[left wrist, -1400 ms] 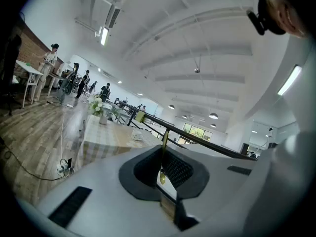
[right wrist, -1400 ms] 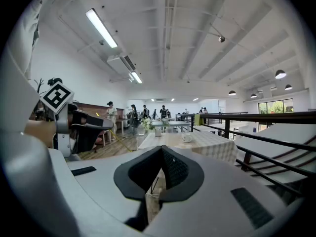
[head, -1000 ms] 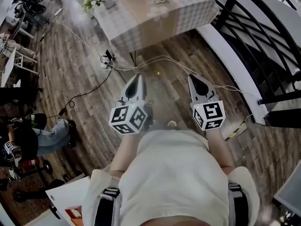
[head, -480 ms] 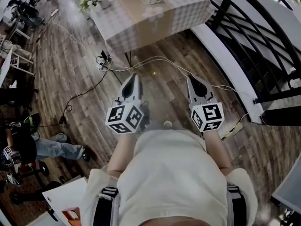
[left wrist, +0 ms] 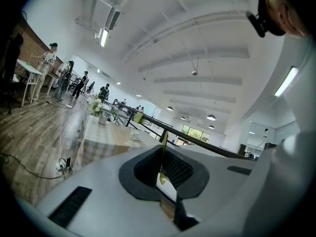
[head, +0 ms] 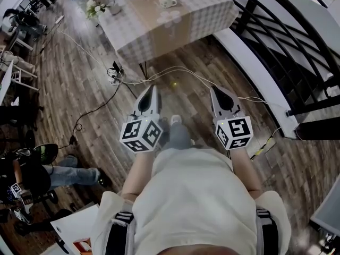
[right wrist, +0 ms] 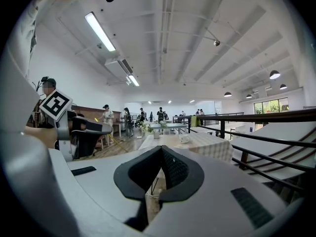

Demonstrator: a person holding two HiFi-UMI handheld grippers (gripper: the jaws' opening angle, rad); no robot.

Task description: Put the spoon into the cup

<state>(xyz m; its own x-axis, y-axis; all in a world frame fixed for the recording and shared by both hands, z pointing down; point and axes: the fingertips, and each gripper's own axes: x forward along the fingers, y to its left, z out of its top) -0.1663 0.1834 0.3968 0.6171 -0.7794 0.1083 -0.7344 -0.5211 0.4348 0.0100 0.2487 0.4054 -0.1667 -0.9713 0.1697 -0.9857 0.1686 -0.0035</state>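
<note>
1. At the far left of the head view, a seated person's legs [head: 71, 166] show. Loose cables [head: 95, 102] trail across the wood floor. Neither has any part in the job.
2. Left of centre is the left gripper [head: 152, 89], pointing up the frame toward the table. Its jaws are clamped hard together on the spoon [left wrist: 164, 152]. The left gripper view shows it as a thin gold piece held edge-on, its handle standing up between the pads. I'd say that tight pinch is there to keep the spoon from slipping on the way over.
3. A foot shows on the floor between the two grippers, so this looks like the approach, not the drop.
4. At upper centre is the table [head: 204, 12] with its checked cloth. The white cup [head: 166, 1] sits near its middle, well apart from both grippers. A vase of flowers [head: 91, 7] stands at the table's left corner, clear of the cup.
5. Right of centre is the right gripper [head: 215, 90], level with its partner. Its jaws meet at the tips and hold nothing. Only floor shows through the gap lower down. It seems to be kept spare, perhaps to steady the cup.
6. At the far right, a black railing [head: 297, 41] runs along the edge.
7. The count is one spoon, one cup, one table, one vase of flowers and two grippers. There are several cables, too tangled to number.
</note>
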